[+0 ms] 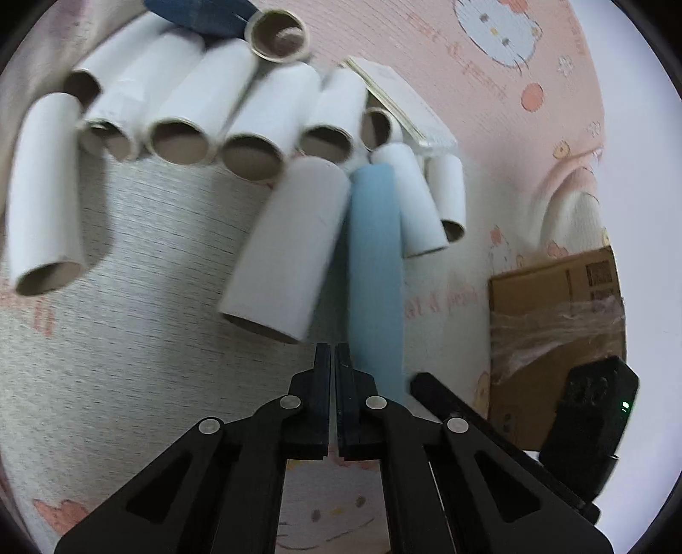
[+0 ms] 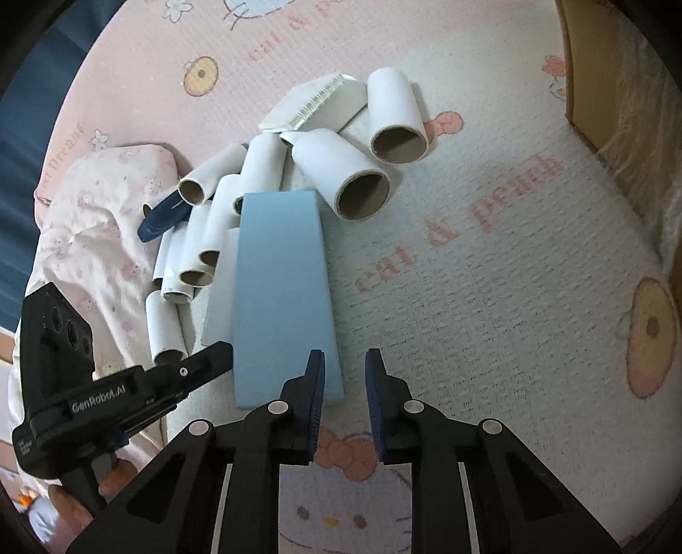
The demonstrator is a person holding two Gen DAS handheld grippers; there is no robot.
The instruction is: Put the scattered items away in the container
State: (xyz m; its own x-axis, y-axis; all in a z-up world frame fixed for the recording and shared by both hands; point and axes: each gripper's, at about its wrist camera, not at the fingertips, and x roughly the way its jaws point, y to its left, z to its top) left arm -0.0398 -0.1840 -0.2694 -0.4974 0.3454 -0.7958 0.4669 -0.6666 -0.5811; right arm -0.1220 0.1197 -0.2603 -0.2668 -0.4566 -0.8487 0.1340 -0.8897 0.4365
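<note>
Several white cardboard tubes [image 1: 183,115] lie in a heap on the pink cartoon mat [image 2: 490,264], one big tube [image 1: 285,247] nearest my left gripper. A long light-blue board [image 1: 375,264] [image 2: 281,289] lies among them. My left gripper [image 1: 332,347] is shut with nothing visible between its fingers, its tips just left of the board's near end. My right gripper [image 2: 345,356] hovers at the board's near right corner. Its jaws stand a narrow gap apart, the mat shows between them, and its left finger overlaps the corner. The cardboard box [image 1: 554,324] [image 2: 596,85] stands to the right.
A stack of white booklets [image 2: 315,106] and a dark blue item [image 2: 164,215] lie in the heap. A brown tape ring [image 1: 277,36] sits at its far side. A pink pillow [image 2: 106,204] lies left of the heap. A hand [image 2: 115,477] holds the left gripper.
</note>
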